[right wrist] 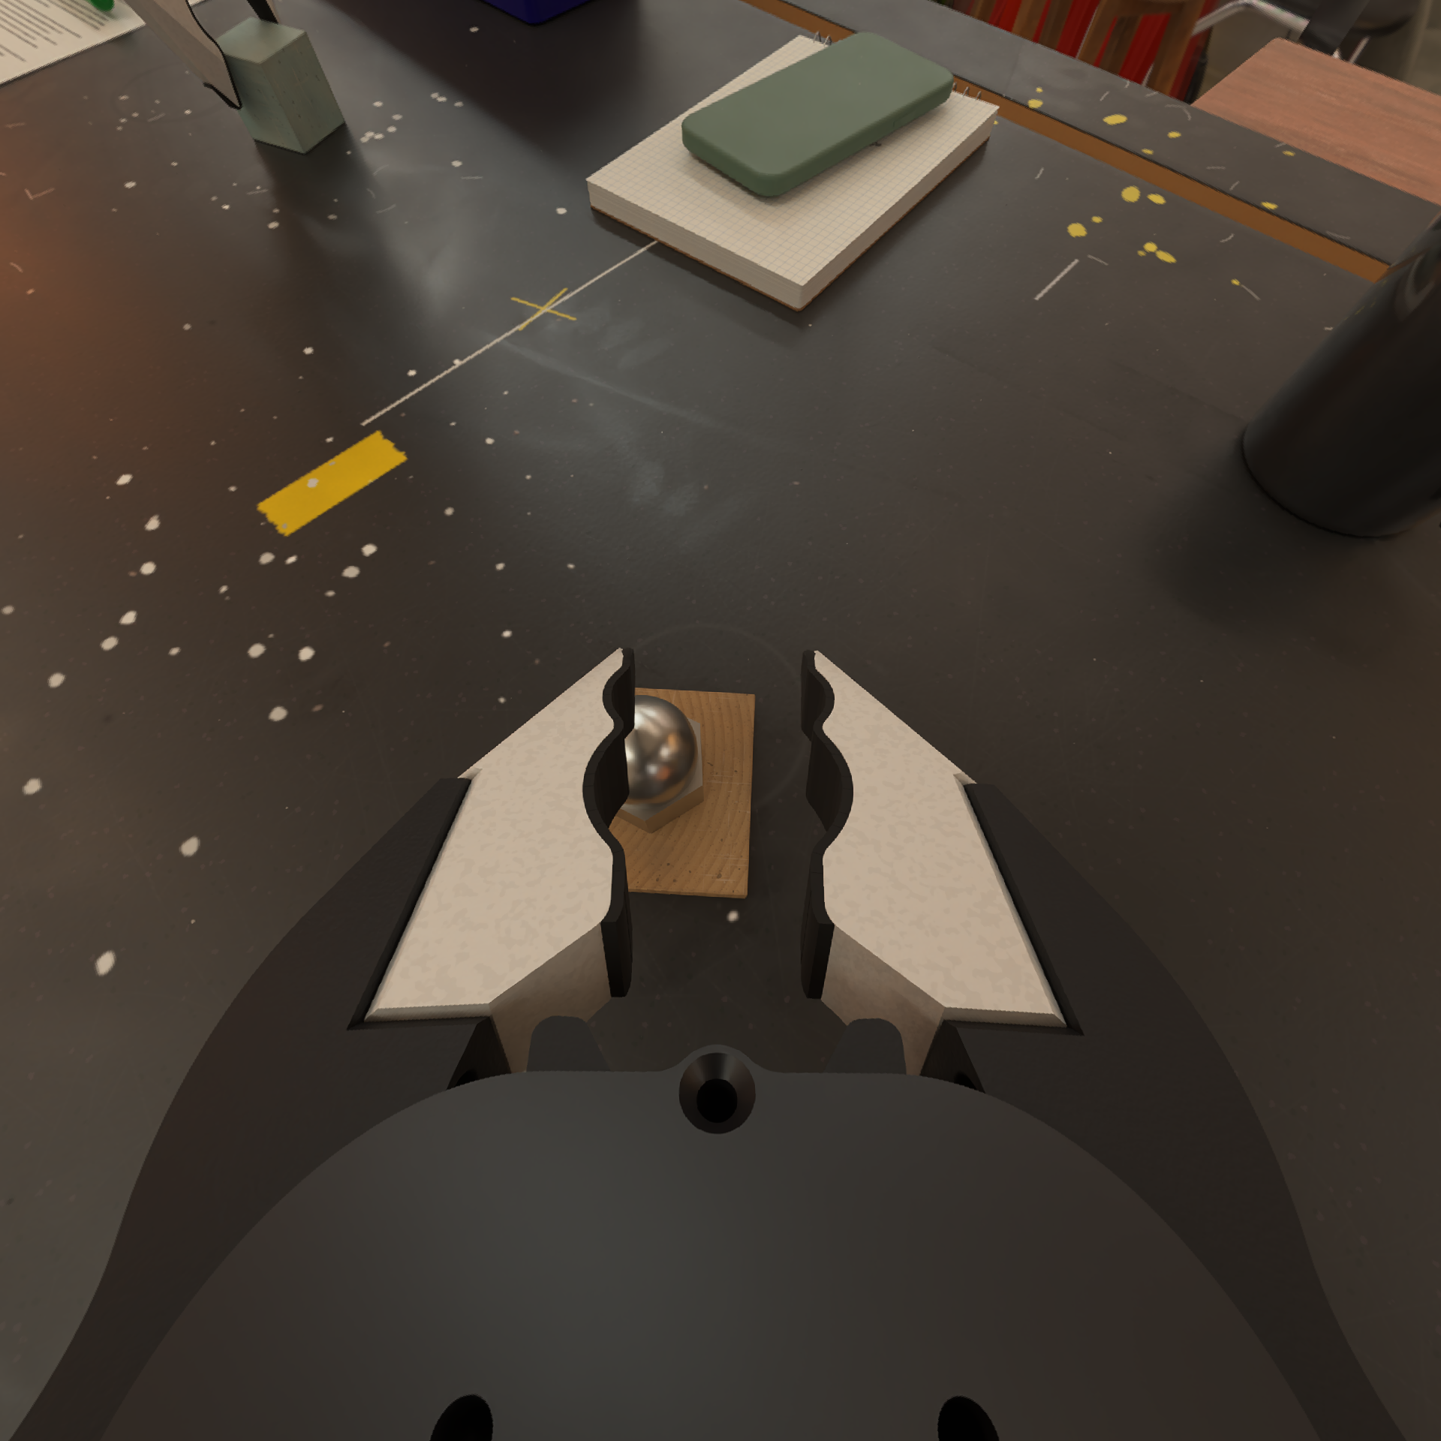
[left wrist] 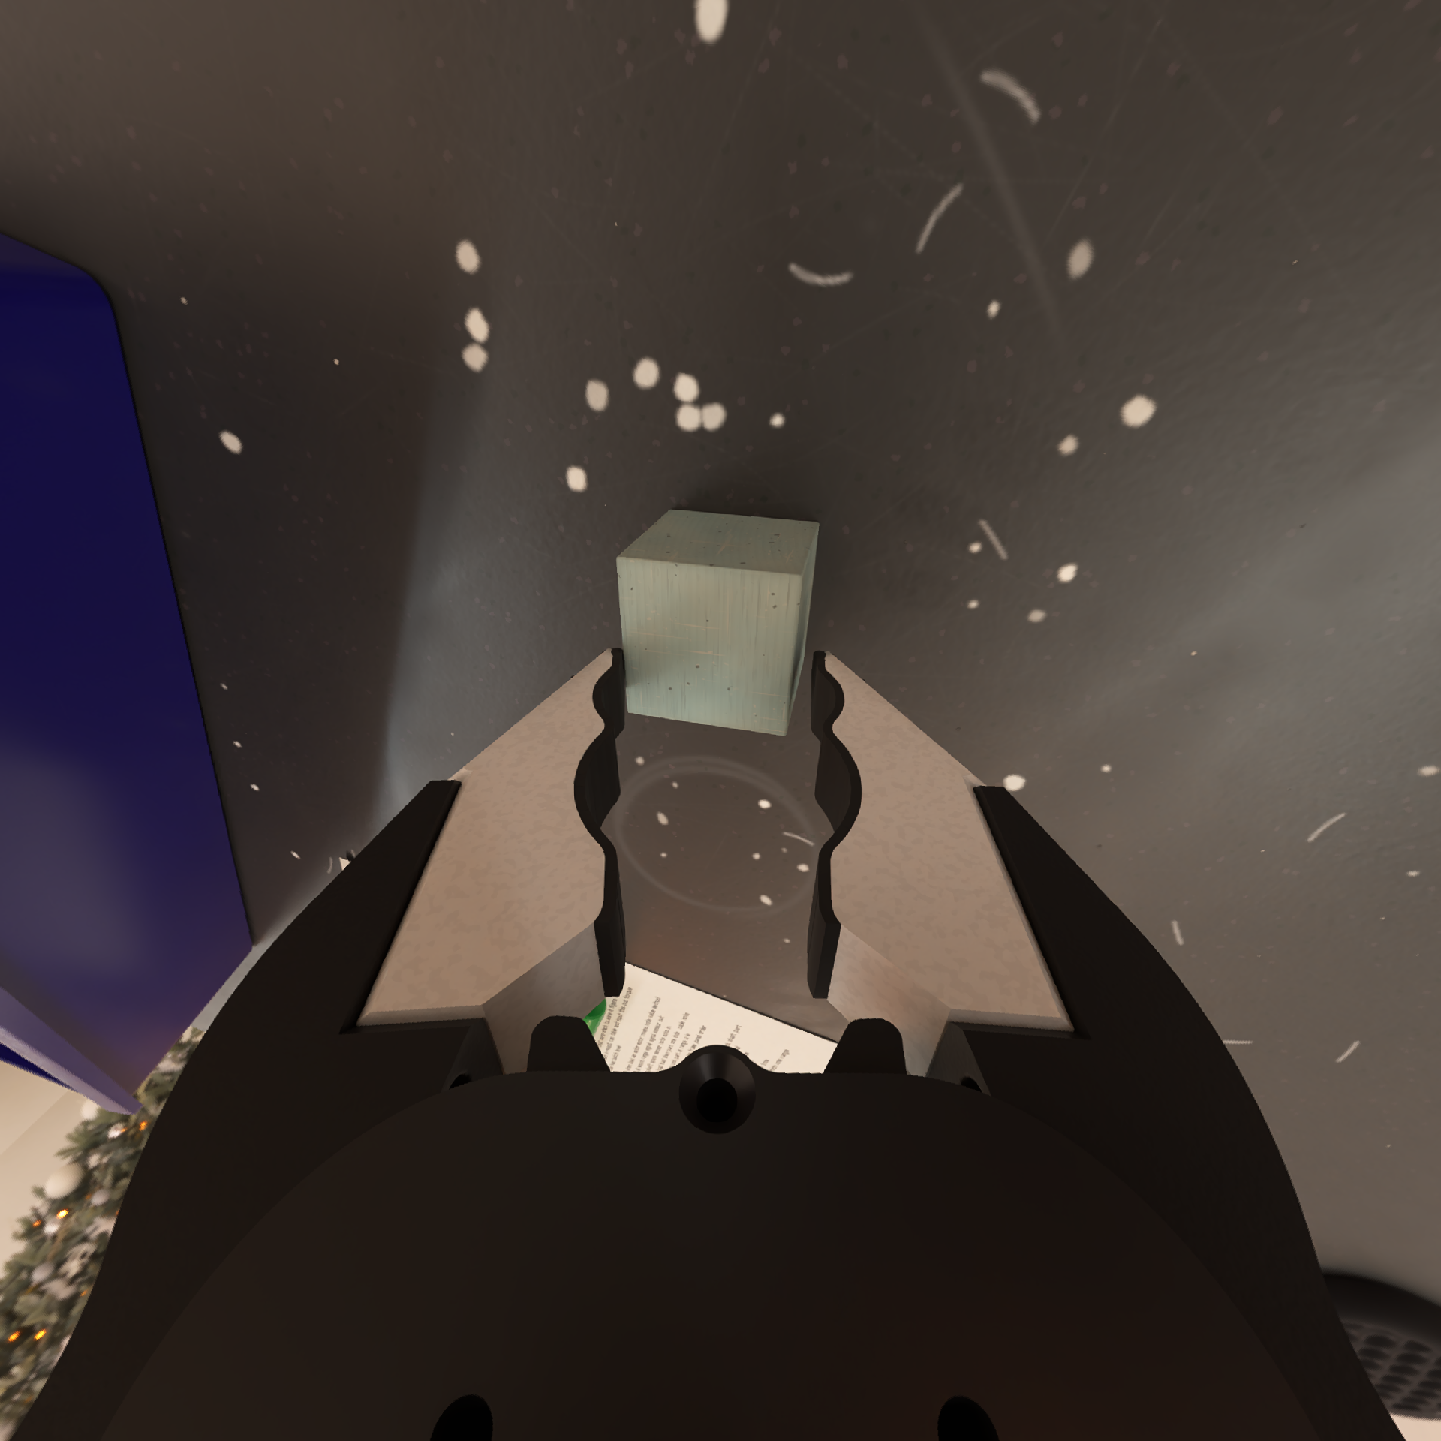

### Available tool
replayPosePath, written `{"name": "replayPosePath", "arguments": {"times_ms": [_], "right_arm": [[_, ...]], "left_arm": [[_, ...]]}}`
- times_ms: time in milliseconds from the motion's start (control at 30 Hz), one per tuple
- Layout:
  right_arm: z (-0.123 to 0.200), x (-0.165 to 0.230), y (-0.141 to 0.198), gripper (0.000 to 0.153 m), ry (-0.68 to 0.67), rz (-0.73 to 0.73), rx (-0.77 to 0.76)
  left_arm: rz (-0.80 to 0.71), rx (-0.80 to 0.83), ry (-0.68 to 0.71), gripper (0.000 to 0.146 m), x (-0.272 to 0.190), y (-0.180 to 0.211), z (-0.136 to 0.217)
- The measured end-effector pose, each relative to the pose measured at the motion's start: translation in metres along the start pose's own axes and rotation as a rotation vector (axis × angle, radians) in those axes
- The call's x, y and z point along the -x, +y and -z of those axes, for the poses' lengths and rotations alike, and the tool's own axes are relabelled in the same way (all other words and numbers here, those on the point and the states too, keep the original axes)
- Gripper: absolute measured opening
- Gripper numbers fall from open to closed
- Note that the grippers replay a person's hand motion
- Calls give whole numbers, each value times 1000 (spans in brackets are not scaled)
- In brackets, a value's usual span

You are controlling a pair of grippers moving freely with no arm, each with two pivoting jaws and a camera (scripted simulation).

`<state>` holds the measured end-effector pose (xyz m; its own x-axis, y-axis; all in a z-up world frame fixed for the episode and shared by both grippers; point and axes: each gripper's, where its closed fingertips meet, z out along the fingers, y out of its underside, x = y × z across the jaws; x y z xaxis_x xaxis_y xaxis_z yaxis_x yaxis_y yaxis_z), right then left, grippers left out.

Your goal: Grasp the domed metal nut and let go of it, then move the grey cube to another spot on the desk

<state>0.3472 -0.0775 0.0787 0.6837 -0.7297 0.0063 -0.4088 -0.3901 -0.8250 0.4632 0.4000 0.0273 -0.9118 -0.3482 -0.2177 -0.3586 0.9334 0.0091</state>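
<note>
We see the left gripper [left wrist: 717,678] open, tips flanking the cube [left wrist: 713,624] at frame centre, seemingly just clear of its sides. The right gripper [right wrist: 717,678] is open too, the nut [right wrist: 659,752] low-centre by its left finger.

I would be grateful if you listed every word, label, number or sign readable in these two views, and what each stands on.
Printed sheet behind the left gripper: lines of text, too small to read.
The same sheet at the right wrist view's top left corner: blurred, unreadable.
Grid notepad, green case, grey cube, domed metal nut: no writing visible.
</note>
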Motion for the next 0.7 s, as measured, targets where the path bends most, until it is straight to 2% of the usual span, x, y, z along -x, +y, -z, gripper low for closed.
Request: {"name": "replayPosePath", "arguments": {"times_ms": [167,267,367,467,567,700], "right_arm": [[0,0,0,42,-5,-5,-1],[1,0,-1,42,-5,-2,-7],[2,2,-3,42,-8,0,-12],[2,3,-3,41,-16,1,-11],[2,4,-3,41,-16,5,-11],[3,3,-3,41,-12,5,-15]], "left_arm": [[-8,-12,-48,45,8,-3,4],[35,-144,-106,45,11,-20,30],[61,-338,-156,45,-2,-52,74],[46,-531,-177,45,-35,-93,126],[-33,-661,-182,45,-84,-137,171],[-114,-746,-134,45,-155,-194,202]]}}
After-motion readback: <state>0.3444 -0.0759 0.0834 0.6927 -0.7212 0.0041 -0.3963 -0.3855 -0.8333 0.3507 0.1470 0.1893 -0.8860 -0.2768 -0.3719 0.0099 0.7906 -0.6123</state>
